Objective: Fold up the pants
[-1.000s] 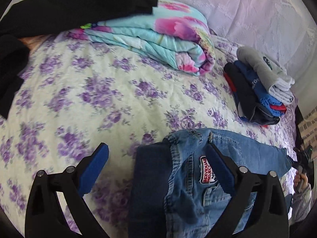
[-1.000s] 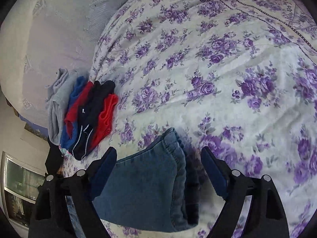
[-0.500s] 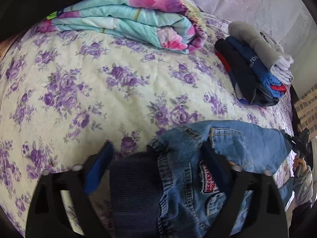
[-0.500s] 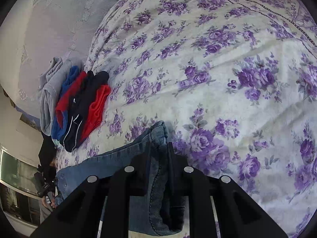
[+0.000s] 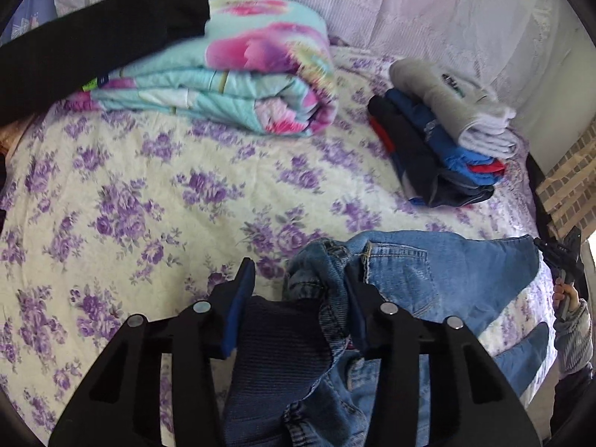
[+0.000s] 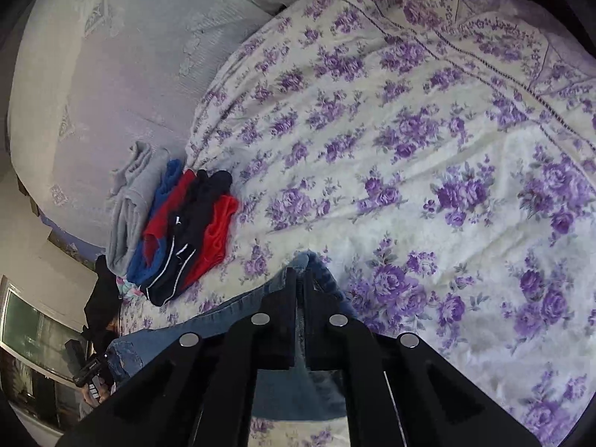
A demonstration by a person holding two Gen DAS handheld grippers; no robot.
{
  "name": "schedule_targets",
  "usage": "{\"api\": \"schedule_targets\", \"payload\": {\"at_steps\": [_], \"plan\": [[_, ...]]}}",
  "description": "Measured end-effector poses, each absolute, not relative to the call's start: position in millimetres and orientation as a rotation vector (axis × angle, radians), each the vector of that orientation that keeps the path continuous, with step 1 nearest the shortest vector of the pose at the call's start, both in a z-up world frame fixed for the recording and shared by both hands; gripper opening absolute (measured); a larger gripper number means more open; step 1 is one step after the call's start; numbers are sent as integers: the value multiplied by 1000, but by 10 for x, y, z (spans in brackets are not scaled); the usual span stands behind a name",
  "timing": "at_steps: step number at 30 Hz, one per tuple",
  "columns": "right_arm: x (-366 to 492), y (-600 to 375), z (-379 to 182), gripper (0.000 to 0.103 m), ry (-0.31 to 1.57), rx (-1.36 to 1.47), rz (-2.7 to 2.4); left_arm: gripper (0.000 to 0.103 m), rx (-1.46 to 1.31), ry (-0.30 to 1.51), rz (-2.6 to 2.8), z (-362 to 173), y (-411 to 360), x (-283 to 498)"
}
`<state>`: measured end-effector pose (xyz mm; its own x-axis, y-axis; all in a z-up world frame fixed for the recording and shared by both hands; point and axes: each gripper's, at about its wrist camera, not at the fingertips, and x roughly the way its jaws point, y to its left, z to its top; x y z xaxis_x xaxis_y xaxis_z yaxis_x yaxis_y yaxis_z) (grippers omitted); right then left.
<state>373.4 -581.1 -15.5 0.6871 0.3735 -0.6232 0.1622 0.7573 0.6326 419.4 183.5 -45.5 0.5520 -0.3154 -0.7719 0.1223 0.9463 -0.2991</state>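
Blue denim pants [image 5: 428,275] with a dark knit waistband lie on the flowered bedspread [image 5: 149,193]. My left gripper [image 5: 298,309] has narrowed around the bunched waistband, which fills the gap between its blue pads [image 5: 240,309]. My right gripper [image 6: 300,290] is shut on the hem end of the pants [image 6: 223,320]; the denim runs away to the lower left there. The right gripper also shows far right in the left wrist view [image 5: 562,260], held by a hand.
A folded turquoise and pink quilt [image 5: 238,85] lies at the back with a black garment [image 5: 93,44] on it. A stack of folded clothes [image 5: 439,141] sits at the right; it also shows in the right wrist view [image 6: 175,223]. A lilac headboard [image 6: 111,74] stands behind.
The left gripper's jaws closed in on the waistband, from wide open. The right gripper shut on the pants' hem a half second earlier and stays shut. The denim has bunched up.
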Motion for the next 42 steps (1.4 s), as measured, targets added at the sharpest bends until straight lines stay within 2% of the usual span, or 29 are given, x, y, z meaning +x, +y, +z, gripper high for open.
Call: {"api": "schedule_targets", "payload": {"at_steps": [6, 8, 10, 11, 12, 13, 19, 22, 23, 24, 26, 30, 32, 36, 38, 40, 41, 42], "plan": [[3419, -5904, -8, 0, 802, 715, 131, 44, -211, 905, -278, -292, 1842, 3953], [3436, -5908, -52, 5, 831, 730, 135, 44, -216, 904, -272, -277, 1835, 3942], [3492, -5924, -91, 14, 833, 762, 150, 44, -219, 905, -260, -272, 1821, 3949], [3542, -5920, -113, 29, 837, 762, 156, 44, -218, 906, -257, -271, 1820, 3949], [3586, -5903, -144, 47, 845, 760, 159, 44, -214, 910, -248, -269, 1808, 3960], [3662, -5895, -196, 54, 857, 763, 165, 44, -211, 912, -242, -272, 1803, 3961], [4101, -5809, -611, 56, 932, 795, 208, 44, -217, 937, -213, -338, 1812, 4019], [4244, -5803, -877, 62, 996, 836, 218, 44, -209, 952, -195, -382, 1790, 4081], [4247, -5827, -883, 68, 977, 848, 243, 44, -207, 955, -191, -394, 1786, 4099], [4264, -5843, -885, 80, 972, 862, 290, 44, -206, 958, -189, -405, 1783, 4112], [4294, -5843, -881, 96, 958, 888, 408, 44, -205, 963, -186, -429, 1786, 4136], [4361, -5540, -761, 100, 1058, 656, 367, 44, -216, 973, -177, -497, 1801, 4186], [4365, -5402, -727, 100, 1058, 584, 321, 45, -221, 973, -172, -520, 1805, 4192], [4338, -5540, -772, 100, 1027, 721, 322, 45, -230, 973, -177, -535, 1817, 4193], [4310, -5604, -783, 95, 1017, 743, 336, 45, -229, 975, -179, -534, 1818, 4197], [4254, -5592, -760, 53, 1022, 657, 256, 46, -226, 979, -179, -535, 1815, 4204], [4228, -5602, -778, 10, 1028, 646, 240, 46, -225, 981, -178, -538, 1813, 4204], [4181, -5626, -780, 10, 1005, 668, 246, 46, -226, 982, -177, -542, 1813, 4209]]}}
